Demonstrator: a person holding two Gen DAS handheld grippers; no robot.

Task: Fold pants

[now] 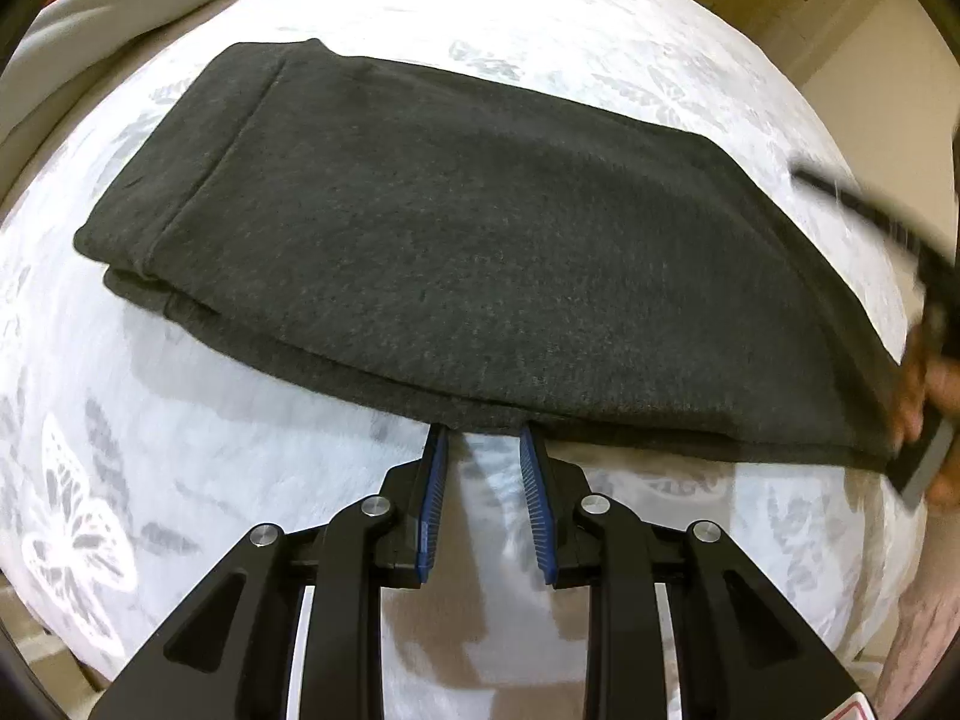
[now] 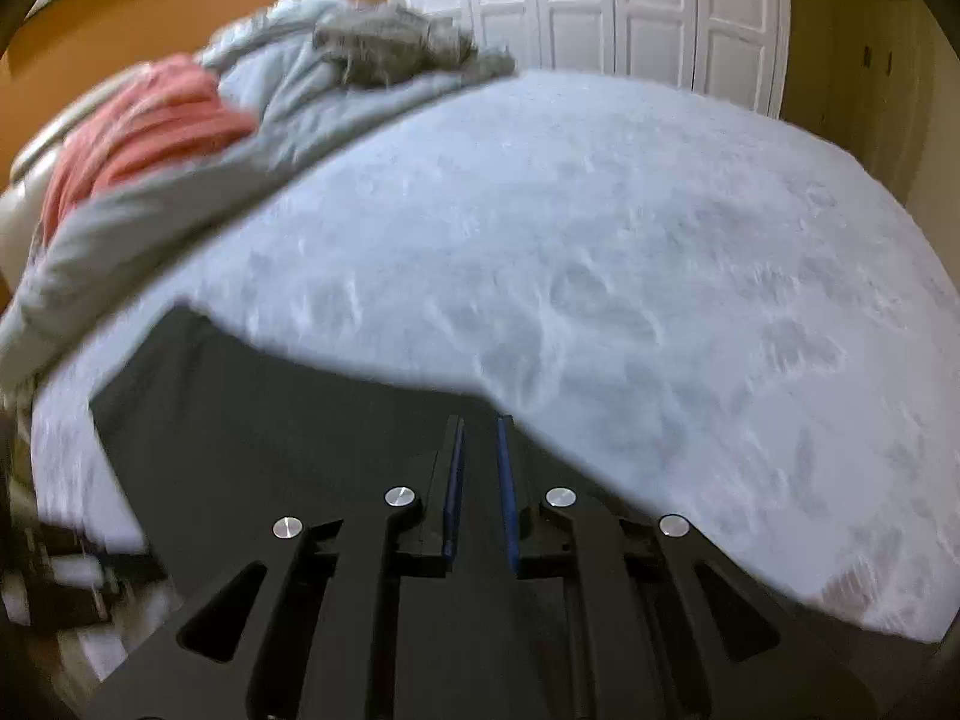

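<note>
Dark grey pants [image 1: 468,252] lie folded in layers on the white patterned bed cover [image 1: 120,420]. In the left wrist view my left gripper [image 1: 483,435] is open, its blue-padded fingertips at the near edge of the pants, holding nothing. The right gripper and the hand holding it show blurred at the pants' right end [image 1: 918,408]. In the right wrist view my right gripper [image 2: 480,420] hovers over the pants [image 2: 288,450] with its fingers slightly apart and nothing between them.
A crumpled pale blanket [image 2: 312,96] with grey cloth [image 2: 390,51] and a pink item [image 2: 138,138] lies at the far side of the bed. White closet doors [image 2: 600,0] stand beyond the bed.
</note>
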